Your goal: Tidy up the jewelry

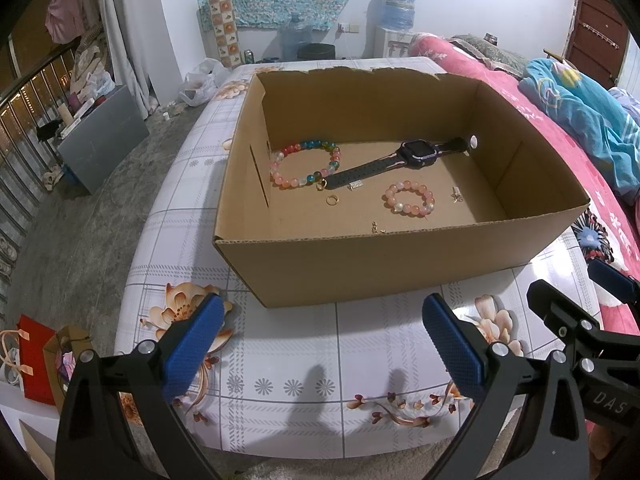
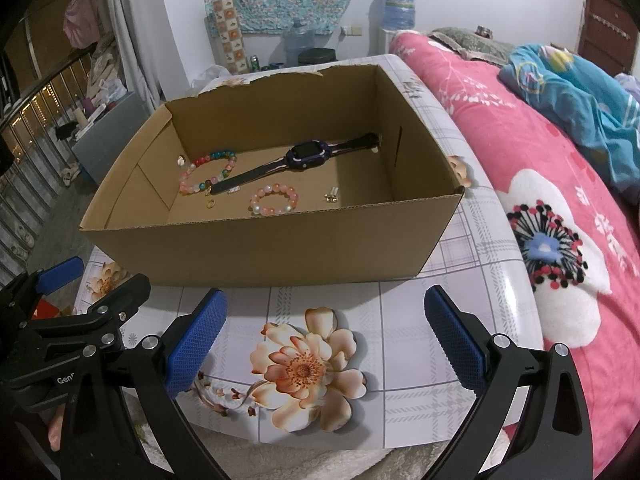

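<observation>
An open cardboard box (image 1: 360, 264) (image 2: 260, 252) stands on the flowered table. Inside lie a multicoloured bead bracelet (image 1: 305, 164) (image 2: 208, 172), a small pink bead bracelet (image 1: 409, 199) (image 2: 274, 199), a dark smartwatch (image 1: 416, 152) (image 2: 306, 155), a gold ring (image 1: 332, 200) (image 2: 210, 203) and small earrings (image 1: 457, 195) (image 2: 333, 195). My left gripper (image 1: 322, 340) is open and empty, hovering in front of the box's near wall. My right gripper (image 2: 326, 332) is also open and empty, beside it in front of the box. In each view the other gripper shows at the edge.
The table (image 1: 280, 380) (image 2: 400, 360) wears a white cloth with flowers. A bed with a pink quilt (image 2: 540, 200) runs along the right. Grey floor (image 1: 72, 220), a red gift bag (image 1: 34, 356) and a grey box (image 1: 104, 136) lie to the left.
</observation>
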A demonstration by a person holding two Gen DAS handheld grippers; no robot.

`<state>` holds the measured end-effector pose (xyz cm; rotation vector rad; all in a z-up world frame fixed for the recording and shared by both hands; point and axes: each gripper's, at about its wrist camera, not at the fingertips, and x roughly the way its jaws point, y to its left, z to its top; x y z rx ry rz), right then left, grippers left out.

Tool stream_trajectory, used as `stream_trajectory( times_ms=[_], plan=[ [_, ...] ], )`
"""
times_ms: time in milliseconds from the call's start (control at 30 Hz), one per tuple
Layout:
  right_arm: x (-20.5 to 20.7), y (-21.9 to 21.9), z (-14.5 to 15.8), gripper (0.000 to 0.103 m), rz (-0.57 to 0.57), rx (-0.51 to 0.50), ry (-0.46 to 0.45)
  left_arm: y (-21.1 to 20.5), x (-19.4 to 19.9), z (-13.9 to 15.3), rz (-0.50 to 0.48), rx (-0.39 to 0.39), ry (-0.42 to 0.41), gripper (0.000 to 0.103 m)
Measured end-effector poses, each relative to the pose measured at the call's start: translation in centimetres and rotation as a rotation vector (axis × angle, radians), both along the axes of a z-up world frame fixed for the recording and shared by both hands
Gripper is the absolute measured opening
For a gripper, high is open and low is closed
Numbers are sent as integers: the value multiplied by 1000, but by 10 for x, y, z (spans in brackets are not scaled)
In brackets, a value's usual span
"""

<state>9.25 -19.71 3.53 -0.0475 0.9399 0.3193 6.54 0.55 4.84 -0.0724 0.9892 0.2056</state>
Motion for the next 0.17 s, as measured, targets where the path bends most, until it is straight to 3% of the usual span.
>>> stream_trajectory(
  times_ms=[167],
  plan=[
    [0,1,0,95,2,-1,-1,1,0,0,4,-3,4,97]
  ],
)
